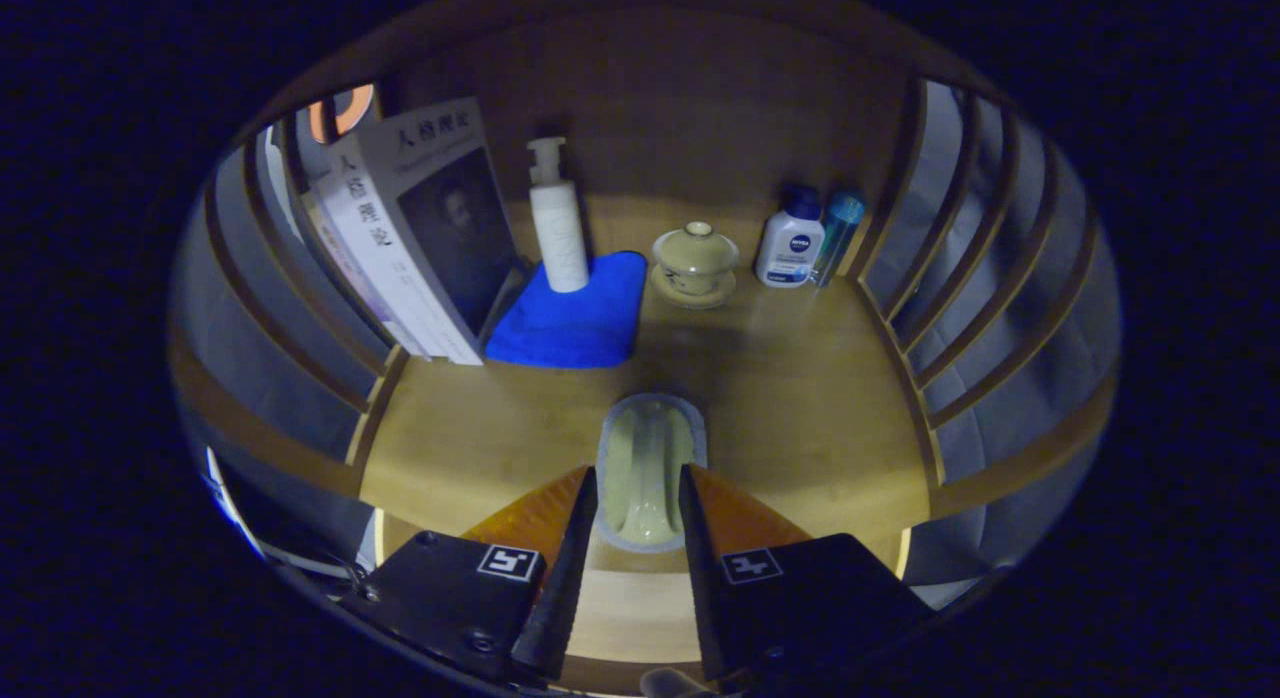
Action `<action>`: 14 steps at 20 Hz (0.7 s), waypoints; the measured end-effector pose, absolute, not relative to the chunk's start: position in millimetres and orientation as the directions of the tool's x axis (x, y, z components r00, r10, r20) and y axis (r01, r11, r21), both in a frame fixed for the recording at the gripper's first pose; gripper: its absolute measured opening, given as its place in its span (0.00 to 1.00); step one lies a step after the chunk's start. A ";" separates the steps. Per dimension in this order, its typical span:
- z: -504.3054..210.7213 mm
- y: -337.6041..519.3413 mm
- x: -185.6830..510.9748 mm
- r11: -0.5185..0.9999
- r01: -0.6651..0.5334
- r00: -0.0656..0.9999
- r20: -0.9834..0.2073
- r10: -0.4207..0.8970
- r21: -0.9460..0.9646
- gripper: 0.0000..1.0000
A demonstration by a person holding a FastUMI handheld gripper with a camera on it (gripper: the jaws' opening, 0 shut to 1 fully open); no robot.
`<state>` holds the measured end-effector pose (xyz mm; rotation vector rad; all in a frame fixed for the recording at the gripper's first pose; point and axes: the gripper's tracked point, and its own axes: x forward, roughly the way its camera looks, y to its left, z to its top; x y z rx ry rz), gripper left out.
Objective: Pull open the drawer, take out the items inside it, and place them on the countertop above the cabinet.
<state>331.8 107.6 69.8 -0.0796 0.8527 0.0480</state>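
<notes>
Looking down along the fingers, the widest surface on view is the wooden countertop (800, 398), bounded on both sides by curved slatted rails (960, 278) and closed at the back by a wooden panel. Next in size come the books (400, 238), leaning upright at the left rear, and the blue cloth (575, 313) lying flat beside them with a white pump bottle (558, 223) standing on its far edge. A lidded cup on its saucer (695, 266) sits right of the cloth, and a white lotion bottle (790, 246) stands just beside a slim blue bottle (838, 233) at the right rear corner. The gripper (640, 518) is partly closed, its two dark fingers (572, 538) flanking a small pale green oblong dish (648, 468), which appears held between them (whether it already rests on the wood cannot be told). The drawer itself is below the field covered. Judgement: the step in hand is the placing of a removed item on the countertop, near its front edge and well apart from the rear objects. The next move would call for settling the dish flat, parting the fingers evenly, and withdrawing without dragging it toward the edge.
</notes>
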 end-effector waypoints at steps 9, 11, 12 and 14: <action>81.1 114.2 236.2 0.995 -0.097 0.834 -0.548 0.069 -0.022 0.79; 93.3 117.0 210.3 0.993 -0.117 0.886 -0.454 0.098 -0.013 0.79; 97.7 116.8 197.4 0.992 -0.128 0.908 -0.405 0.109 -0.021 0.81; 109.8 119.5 166.9 0.987 -0.158 0.940 -0.310 0.141 -0.030 0.87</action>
